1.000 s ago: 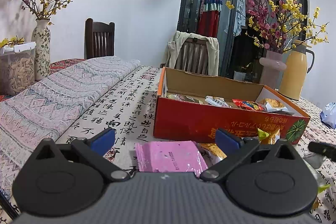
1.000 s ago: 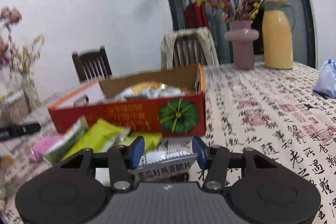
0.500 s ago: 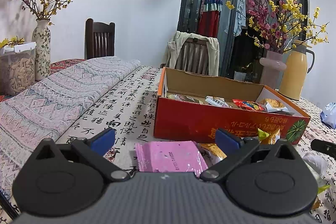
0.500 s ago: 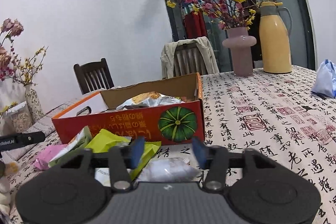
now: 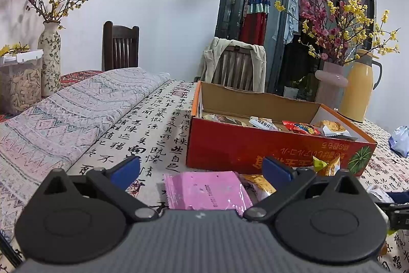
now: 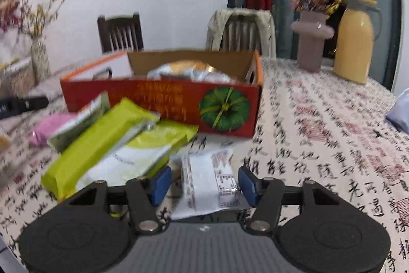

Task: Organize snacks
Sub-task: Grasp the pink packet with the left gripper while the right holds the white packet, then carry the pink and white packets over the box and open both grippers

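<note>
Right tongs [image 6: 202, 182] closing around a white printed snack packet [image 6: 209, 183], which a second ago lay under them showing different print; left tongs [image 5: 200, 168] hang spread over a pink foil packet [image 5: 207, 189], unmoved.
Beside the white packet lie two lime-green packets [image 6: 102, 142], just before the open red cardboard box [image 6: 163, 100] holding more snacks; right of it the calligraphy tablecloth [image 6: 332, 145] lies bare to the edge.

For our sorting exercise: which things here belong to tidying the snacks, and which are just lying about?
Belong:
red box
pink packet
green packets
white packet between the closing right tongs

Lying about:
yellow flask
pink vase
patterned vase
chairs
</note>
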Motion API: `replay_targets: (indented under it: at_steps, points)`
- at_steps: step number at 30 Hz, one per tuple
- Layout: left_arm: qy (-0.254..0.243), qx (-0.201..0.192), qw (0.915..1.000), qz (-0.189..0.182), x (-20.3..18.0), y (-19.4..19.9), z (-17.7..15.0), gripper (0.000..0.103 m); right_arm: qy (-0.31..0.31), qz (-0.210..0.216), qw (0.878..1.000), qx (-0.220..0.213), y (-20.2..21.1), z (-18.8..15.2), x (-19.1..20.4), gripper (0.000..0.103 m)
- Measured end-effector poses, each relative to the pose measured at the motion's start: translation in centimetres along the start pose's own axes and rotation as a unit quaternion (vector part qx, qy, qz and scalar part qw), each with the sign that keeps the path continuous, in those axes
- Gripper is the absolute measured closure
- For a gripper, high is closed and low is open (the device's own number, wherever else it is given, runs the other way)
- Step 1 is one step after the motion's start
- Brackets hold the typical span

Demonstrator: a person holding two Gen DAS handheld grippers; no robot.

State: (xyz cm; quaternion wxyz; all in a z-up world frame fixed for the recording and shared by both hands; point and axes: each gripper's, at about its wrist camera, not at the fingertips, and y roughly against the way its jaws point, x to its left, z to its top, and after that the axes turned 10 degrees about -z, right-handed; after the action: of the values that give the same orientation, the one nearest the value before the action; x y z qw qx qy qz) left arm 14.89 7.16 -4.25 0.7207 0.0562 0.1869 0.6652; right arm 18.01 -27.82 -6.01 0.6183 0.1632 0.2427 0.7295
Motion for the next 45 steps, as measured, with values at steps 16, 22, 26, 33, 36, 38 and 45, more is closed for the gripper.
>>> replay_targets:
  at_steps: [16, 22, 26, 33, 36, 38, 45]
  points:
    - [-0.001, 0.006, 1.0, 0.002, 0.1, -0.2, 0.0, 0.0, -0.105, -0.002, 0.993, -0.05, -0.7, 0.8, -1.9, 0.063]
    - [-0.005, 0.072, 0.997, 0.029, -0.3, -2.0, 0.9, 0.0, -0.107, 0.002, 0.993, -0.051, -0.7, 0.7, -1.9, 0.063]
    - [0.008, 0.121, 0.992, 0.036, -0.8, -3.5, 1.7, 0.0, -0.112, 0.006, 0.992, -0.055, -0.6, 0.6, -2.1, 0.063]
    - [0.033, 0.198, 0.9767, 0.076, -1.3, -7.3, 1.1, 0.002, -0.116, 0.009, 0.991, -0.061, -0.3, 0.3, -2.2, 0.063]
    - [0.016, 0.198, 0.9756, 0.093, -1.9, -7.3, 0.9, 0.016, -0.117, 0.011, 0.991, -0.063, -0.2, 0.2, -2.2, 0.063]
    - [0.005, 0.194, 0.9769, 0.09, -2.3, -6.8, 0.9, 0.027, -0.116, 0.013, 0.991, -0.065, -0.2, 0.2, -2.1, 0.063]
    - [0.003, 0.181, 0.9802, 0.081, -1.7, -5.4, 0.8, 0.035, -0.115, 0.014, 0.991, -0.069, 0.0, 0.1, -2.0, 0.063]
